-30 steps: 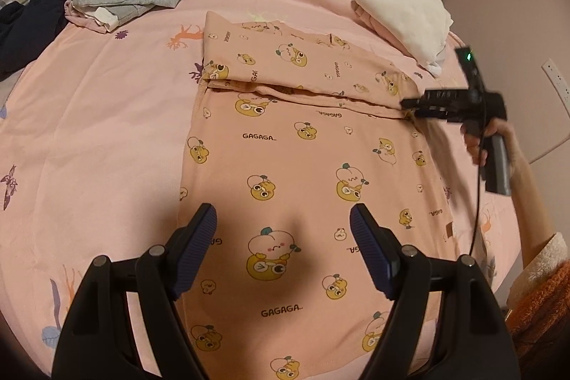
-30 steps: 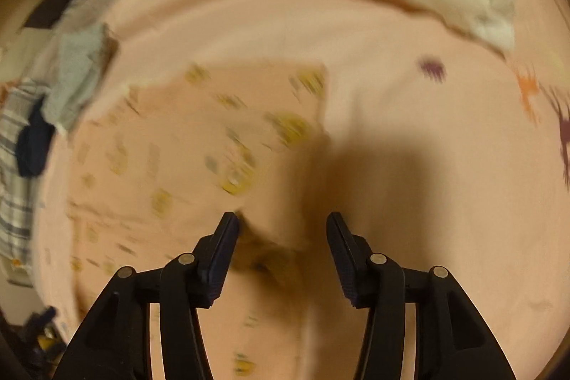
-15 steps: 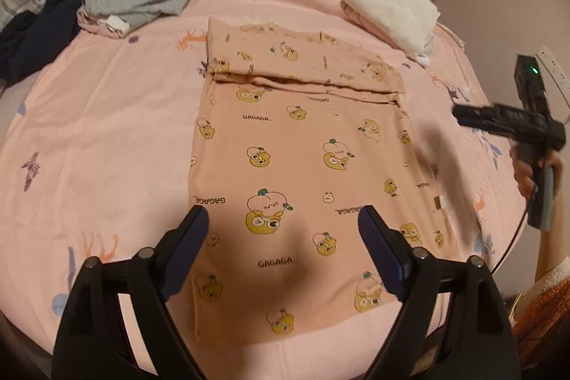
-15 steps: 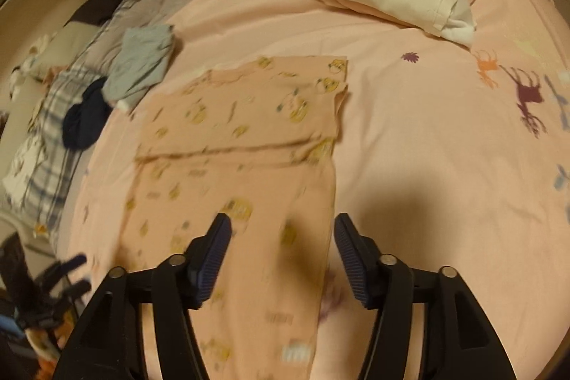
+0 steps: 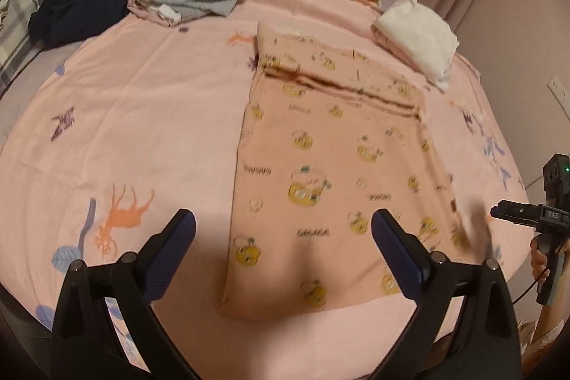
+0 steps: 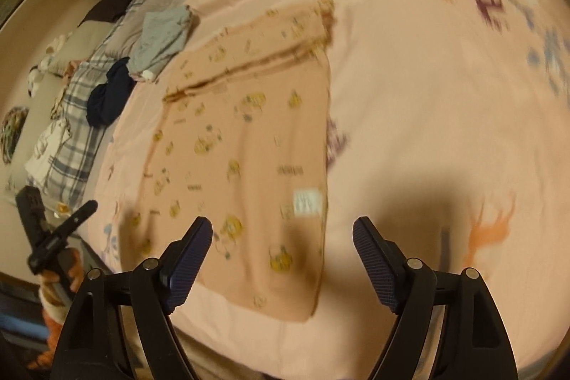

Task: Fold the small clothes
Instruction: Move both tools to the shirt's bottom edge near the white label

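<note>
A peach printed garment is laid flat on the pink bed sheet, its far end folded over into a band. The left gripper is held above the garment's near left edge and the right gripper above its near right corner. Both sets of jaws are opening, with nothing clamped between them.
</note>
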